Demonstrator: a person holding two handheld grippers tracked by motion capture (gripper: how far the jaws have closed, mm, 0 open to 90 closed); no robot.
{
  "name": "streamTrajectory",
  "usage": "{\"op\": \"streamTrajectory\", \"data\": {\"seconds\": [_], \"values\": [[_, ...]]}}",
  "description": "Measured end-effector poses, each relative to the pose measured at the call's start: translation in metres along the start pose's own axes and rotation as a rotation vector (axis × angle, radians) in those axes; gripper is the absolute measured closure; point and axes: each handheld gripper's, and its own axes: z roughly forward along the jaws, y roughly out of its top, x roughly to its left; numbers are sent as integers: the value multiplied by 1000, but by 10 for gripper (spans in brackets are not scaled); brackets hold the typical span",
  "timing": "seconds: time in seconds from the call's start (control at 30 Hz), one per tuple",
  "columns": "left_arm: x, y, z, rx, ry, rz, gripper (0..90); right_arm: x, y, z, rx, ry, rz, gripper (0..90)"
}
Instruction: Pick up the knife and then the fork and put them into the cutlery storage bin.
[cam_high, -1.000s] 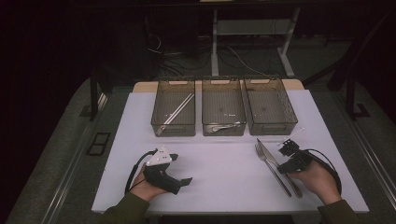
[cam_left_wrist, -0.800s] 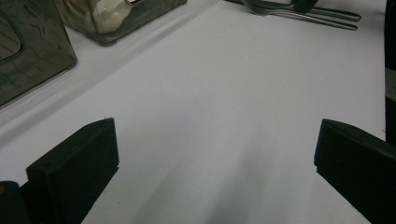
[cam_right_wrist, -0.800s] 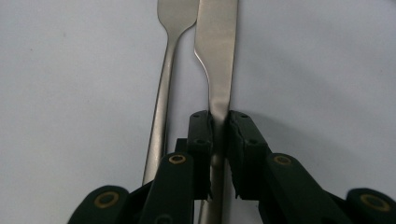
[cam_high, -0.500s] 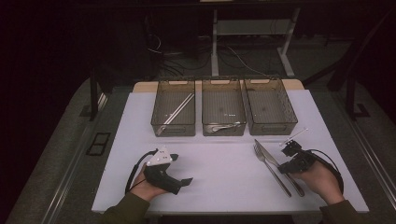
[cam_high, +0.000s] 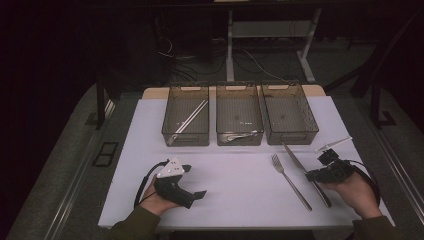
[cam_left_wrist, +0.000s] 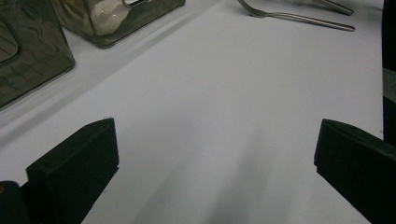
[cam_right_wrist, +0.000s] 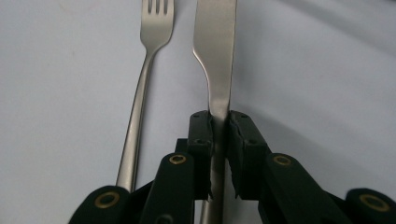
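White table (cam_high: 240, 200) | right gripper (cam_right_wrist: 219, 126) clamps knife (cam_right_wrist: 215, 51), handle hidden | left gripper (cam_left_wrist: 210, 154) wide, empty

White table (cam_high: 240, 195) bears three bins (cam_high: 239, 122); a fork (cam_high: 290, 181) lies flat; seemingly steel.

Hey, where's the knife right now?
In the high view the knife is at the right of the white mat, just right of the fork and in front of the right-hand bin, its handle clamped in the right gripper.
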Motion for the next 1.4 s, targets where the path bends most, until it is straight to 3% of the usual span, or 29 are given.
{"op": "streamTrajectory", "data": {"seconds": [0.3, 0.47, 0.87, 1.4], "values": [[0, 0, 0, -2, -3, 1, 0, -14, -6, -11, -136, 70, 41, 796], [0, 0, 0, -5, -3, 0, 0, -15, -8, -16, -199, 104, 17, 796], [0, 0, -1, -8, -3, 3, 0, -18, -9, -31, -351, 115, 19, 803], [2, 0, -2, -17, -1, 1, 0, -20, 1, -41, -428, 93, 19, 802]]}}
